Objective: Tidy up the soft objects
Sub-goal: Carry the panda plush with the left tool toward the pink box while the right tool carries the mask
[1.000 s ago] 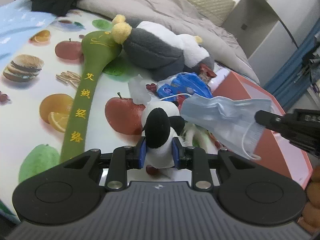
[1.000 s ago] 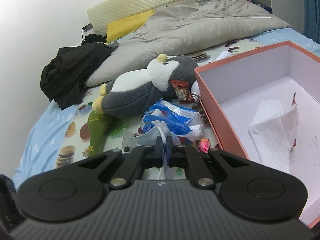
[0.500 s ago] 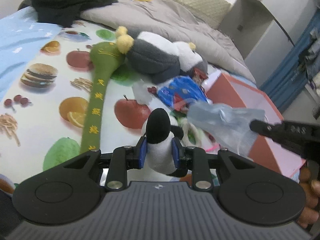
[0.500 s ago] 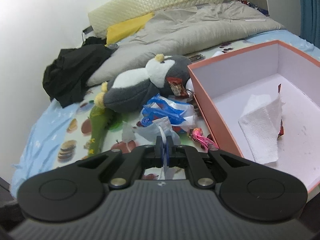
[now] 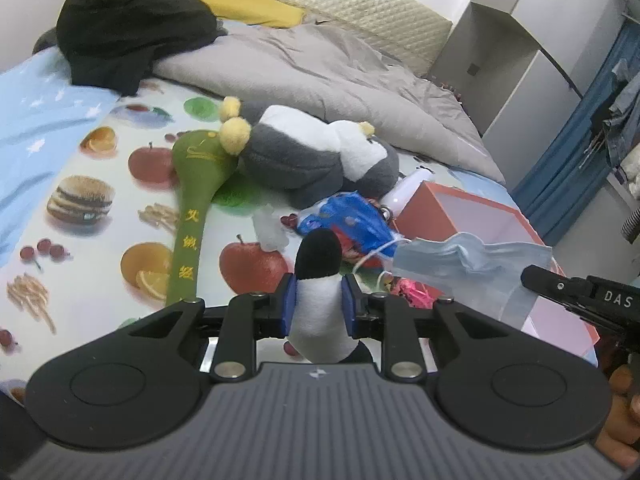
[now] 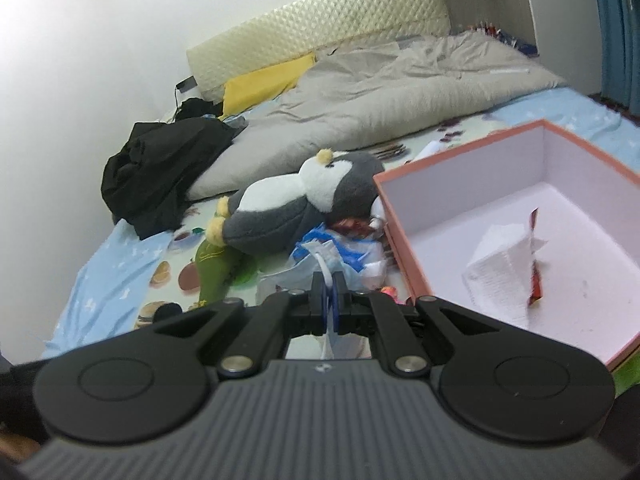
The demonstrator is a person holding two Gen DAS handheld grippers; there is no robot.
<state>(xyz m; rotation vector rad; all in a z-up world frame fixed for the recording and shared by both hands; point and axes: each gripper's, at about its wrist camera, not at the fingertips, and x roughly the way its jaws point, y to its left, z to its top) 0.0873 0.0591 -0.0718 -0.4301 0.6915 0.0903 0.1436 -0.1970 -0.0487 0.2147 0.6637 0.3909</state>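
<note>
A bed (image 5: 80,184) carries everything, covered by a sheet printed with fruit and burgers (image 5: 92,200); a plain blue sheet (image 5: 36,128) lies along its edge. A quilted cream headboard (image 5: 360,12) stands at the far end of the bed. Just in front of the headboard lies a yellow cloth (image 5: 248,4). White cupboards (image 5: 536,40) stand beside the bed, past the headboard's end, and a blue curtain (image 5: 568,152) hangs next to the cupboards.
</note>
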